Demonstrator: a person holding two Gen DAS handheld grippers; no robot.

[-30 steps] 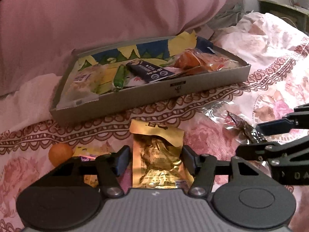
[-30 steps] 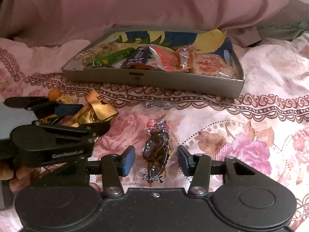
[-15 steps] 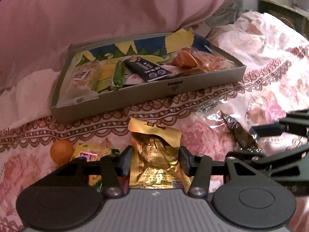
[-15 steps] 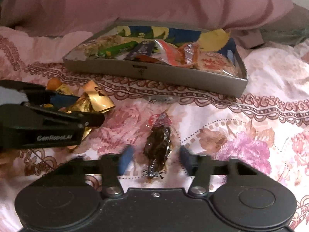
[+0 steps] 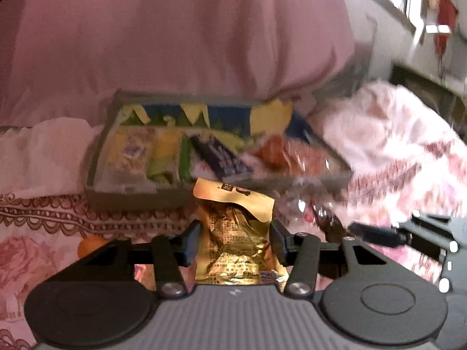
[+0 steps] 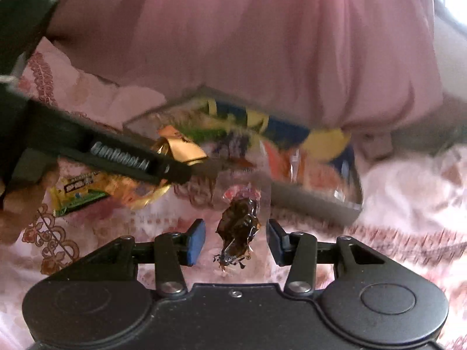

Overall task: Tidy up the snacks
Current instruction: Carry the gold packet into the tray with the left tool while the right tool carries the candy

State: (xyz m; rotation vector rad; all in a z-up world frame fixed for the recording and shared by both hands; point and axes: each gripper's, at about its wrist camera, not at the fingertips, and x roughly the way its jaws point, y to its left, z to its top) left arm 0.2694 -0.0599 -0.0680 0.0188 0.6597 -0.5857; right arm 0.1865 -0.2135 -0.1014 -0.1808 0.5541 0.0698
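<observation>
Bedding with a pink floral print serves as the work surface, a large pink pillow (image 5: 181, 38) rising behind it. Nearest, the left gripper (image 5: 235, 240) has its jaws pinching one gold foil snack packet (image 5: 236, 233) by the sides, lifted clear of the bedspread and carried toward the box, judging by its position. The right gripper (image 6: 235, 240) shows a dark snack in a clear wrapper (image 6: 238, 229) hanging between its jaws; daylight shows either side of the wrapper, so whether the pads bear on it cannot be told. Loose on the bedspread near the left gripper lie one green-and-yellow packet (image 6: 80, 195) and one small orange fruit (image 5: 90, 243), apparently still awaiting collection. Farther off sits one shallow cardboard box (image 5: 128, 197), already holding several packets; blur prevents a firm count of them.
</observation>
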